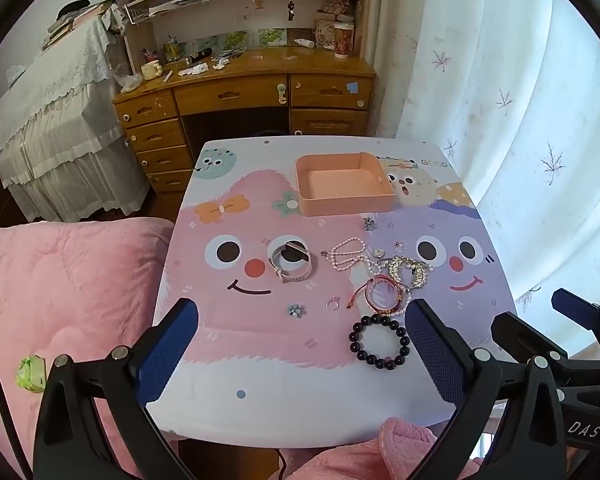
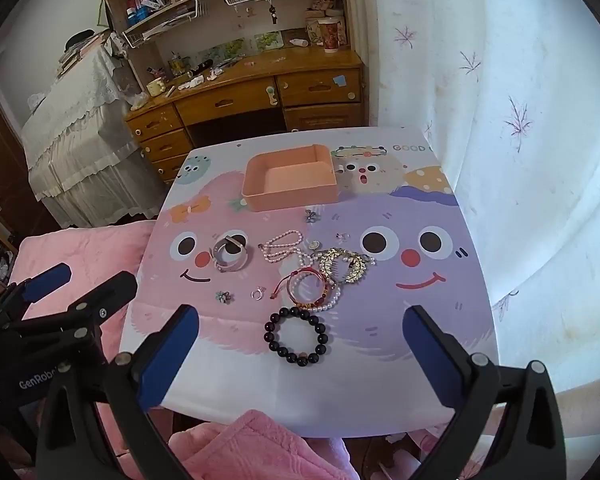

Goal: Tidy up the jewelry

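We are at the very start of the job. Nothing is in the orange box [image 1: 342,184] yet. It sits at the far side of the little table [image 1: 300,408], and we can see its bare floor.

All the jewelry lies on the table between us and the box. The dark bead bracelet [image 2: 298,336] is the closest to us. Just behind it is a heap of red and pearl bracelets [image 2: 314,290], touching a gold piece [image 2: 344,266]. A pearl necklace [image 2: 282,246] lies further back. The watch [image 1: 290,260] is off to the left, and a small ring [image 1: 333,303] and a flower clip [image 1: 296,309] lie near it.

Our left gripper [image 1: 302,346] is wide open and holds nothing. Our right gripper [image 2: 300,354] is wide open too, with nothing in it. Both hang above the near edge of the table.

We think the next move is to pick one piece. The dark bead bracelet looks easiest, as it lies alone. We need to go down over it, pinch one side, lift it, and carry it to the box.
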{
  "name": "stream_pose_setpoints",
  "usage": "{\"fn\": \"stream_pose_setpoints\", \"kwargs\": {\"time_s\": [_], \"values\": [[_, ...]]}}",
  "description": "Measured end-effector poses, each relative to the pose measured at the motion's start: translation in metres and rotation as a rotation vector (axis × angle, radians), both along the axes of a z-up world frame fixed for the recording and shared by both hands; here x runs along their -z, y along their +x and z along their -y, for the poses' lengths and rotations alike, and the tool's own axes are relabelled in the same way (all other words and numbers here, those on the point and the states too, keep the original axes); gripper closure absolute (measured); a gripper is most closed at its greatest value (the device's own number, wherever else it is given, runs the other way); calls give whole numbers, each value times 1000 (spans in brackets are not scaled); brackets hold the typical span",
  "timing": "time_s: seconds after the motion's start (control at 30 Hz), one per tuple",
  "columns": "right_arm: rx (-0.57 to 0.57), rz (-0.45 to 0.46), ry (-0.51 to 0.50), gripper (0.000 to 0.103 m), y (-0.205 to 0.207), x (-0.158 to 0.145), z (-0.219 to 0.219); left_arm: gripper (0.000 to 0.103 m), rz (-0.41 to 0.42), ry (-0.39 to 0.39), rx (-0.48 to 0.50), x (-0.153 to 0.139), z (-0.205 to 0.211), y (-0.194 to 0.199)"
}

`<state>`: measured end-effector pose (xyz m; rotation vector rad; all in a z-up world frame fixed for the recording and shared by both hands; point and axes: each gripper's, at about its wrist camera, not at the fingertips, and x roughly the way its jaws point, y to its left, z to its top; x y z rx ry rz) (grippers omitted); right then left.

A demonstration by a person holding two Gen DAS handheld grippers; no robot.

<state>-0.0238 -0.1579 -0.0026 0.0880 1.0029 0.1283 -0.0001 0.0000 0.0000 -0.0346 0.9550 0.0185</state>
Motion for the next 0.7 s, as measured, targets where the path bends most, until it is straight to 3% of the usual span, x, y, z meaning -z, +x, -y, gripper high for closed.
{"fn": "stream_pose_setpoints", "kwargs": {"time_s": [0.7], "values": [[-26,21,6,1,3,-4,15,1,7,-3,-9,-9,-4,-2]]}}
